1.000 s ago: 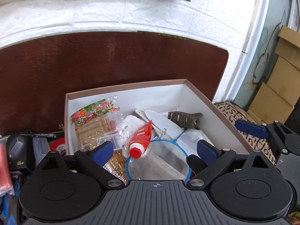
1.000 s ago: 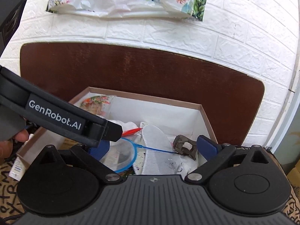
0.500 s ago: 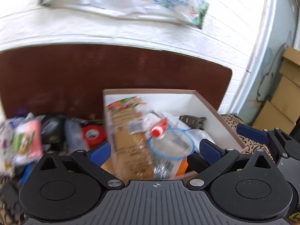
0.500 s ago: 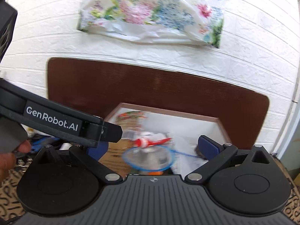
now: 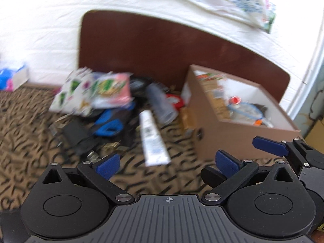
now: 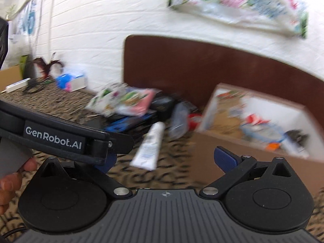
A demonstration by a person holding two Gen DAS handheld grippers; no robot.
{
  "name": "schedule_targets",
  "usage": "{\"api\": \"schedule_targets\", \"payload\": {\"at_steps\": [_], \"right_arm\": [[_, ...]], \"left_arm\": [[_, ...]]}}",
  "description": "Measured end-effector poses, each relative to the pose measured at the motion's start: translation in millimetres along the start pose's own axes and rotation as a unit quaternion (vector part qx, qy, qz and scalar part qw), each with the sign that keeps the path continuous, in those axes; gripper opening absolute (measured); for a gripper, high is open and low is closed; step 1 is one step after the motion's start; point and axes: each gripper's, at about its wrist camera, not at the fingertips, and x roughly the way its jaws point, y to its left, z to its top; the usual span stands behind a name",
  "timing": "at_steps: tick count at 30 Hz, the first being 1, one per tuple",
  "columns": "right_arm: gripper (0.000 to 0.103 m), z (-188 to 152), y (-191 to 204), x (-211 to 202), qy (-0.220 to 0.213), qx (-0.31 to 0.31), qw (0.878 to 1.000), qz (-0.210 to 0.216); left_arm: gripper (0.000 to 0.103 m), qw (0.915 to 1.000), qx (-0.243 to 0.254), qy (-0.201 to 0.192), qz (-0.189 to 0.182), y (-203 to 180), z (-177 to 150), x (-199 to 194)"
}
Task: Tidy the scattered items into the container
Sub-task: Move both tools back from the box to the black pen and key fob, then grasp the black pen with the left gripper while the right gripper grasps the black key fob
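The brown cardboard box (image 5: 220,133) stands at the right with several items inside, including a blue-rimmed lid (image 5: 245,109) and a snack bag. It also shows in the right wrist view (image 6: 253,154). A white tube (image 5: 152,139) lies on the patterned cloth in front of a pile of scattered items: snack packets (image 5: 97,89), a clear bottle (image 5: 162,105), a red tape roll (image 5: 175,101), a blue object (image 5: 109,125). The white tube also shows in the right wrist view (image 6: 150,147). My left gripper (image 5: 167,163) is open and empty above the cloth. My right gripper (image 6: 166,159) is open and empty.
A dark brown board (image 5: 162,46) leans on the white brick wall behind the pile. A floral bag (image 6: 239,4) hangs on the wall. A blue and pink packet (image 6: 70,82) and a cable lie far left. The left gripper's body (image 6: 60,139) crosses the right wrist view.
Both grippers have pulled back from above the box and swung left. The scattered pile and white tube have come into view. Both stay open and empty.
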Motion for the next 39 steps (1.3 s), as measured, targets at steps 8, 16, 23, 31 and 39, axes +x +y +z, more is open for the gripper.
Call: {"api": "schedule_targets", "payload": {"at_steps": [8, 16, 23, 31, 39], "right_arm": [[0.101, -6, 41, 29, 0.016, -0.033, 0.999, 0.027], [0.088, -2, 54, 58, 0.042, -0.038, 0.997, 0.05], [0.069, 7, 76, 94, 0.058, -0.054, 0.993, 0.091], [0.061, 18, 94, 136, 0.07, -0.067, 0.988, 0.117], [0.051, 21, 102, 172, 0.084, -0.073, 0.985, 0.129]], "left_arm": [[0.1, 0.9956, -0.084, 0.027, 0.032, 70, -7, 3], [0.093, 0.9937, -0.092, 0.031, 0.056, 105, -2, 16], [0.08, 0.9891, -0.111, 0.049, 0.084, 140, 9, 37], [0.066, 0.9841, -0.131, 0.075, 0.094, 166, 15, 63], [0.059, 0.9847, -0.119, 0.069, 0.107, 178, 25, 79]]}}
